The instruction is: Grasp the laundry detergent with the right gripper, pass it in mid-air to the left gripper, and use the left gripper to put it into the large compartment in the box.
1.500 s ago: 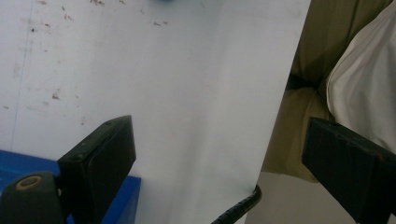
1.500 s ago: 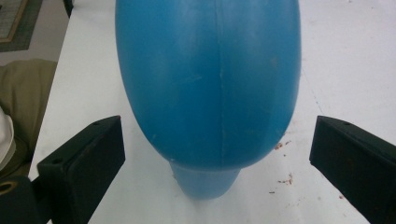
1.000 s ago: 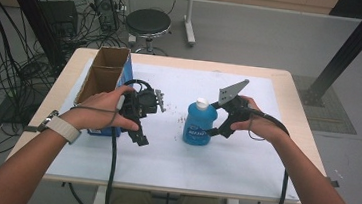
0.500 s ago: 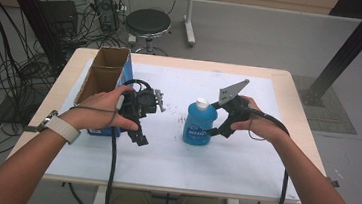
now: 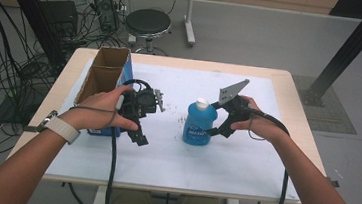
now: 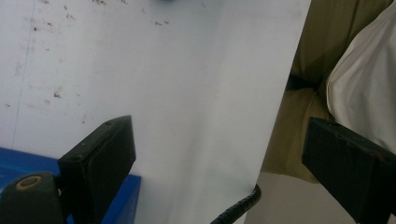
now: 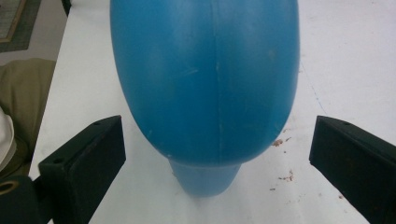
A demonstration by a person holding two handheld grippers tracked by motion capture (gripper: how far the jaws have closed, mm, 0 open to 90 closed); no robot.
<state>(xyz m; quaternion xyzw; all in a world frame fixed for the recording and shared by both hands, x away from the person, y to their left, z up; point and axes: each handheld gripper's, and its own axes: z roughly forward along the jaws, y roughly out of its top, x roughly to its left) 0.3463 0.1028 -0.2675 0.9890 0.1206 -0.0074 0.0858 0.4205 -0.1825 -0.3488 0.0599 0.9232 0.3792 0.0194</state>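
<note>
A blue plastic bottle (image 5: 199, 124) with a white cap stands upright in the middle of the white table (image 5: 243, 163). My right gripper (image 5: 218, 129) is level with it on its right side and open. In the right gripper view the bottle (image 7: 205, 84) bulges between the two spread jaws of that gripper (image 7: 219, 163), and neither jaw touches it. My left gripper (image 5: 138, 132) hangs open beside the box, pointing back at the person. In the left gripper view its jaws (image 6: 224, 163) frame bare table top and the table's near edge, with nothing between them.
An open cardboard box (image 5: 104, 74) with a blue side (image 6: 126, 196) stands at the table's left, against the left hand. Brown crumbs (image 5: 175, 112) dot the table near the bottle. A stool (image 5: 148, 23) and cables lie beyond the far edge; a black post (image 5: 349, 53) rises at right.
</note>
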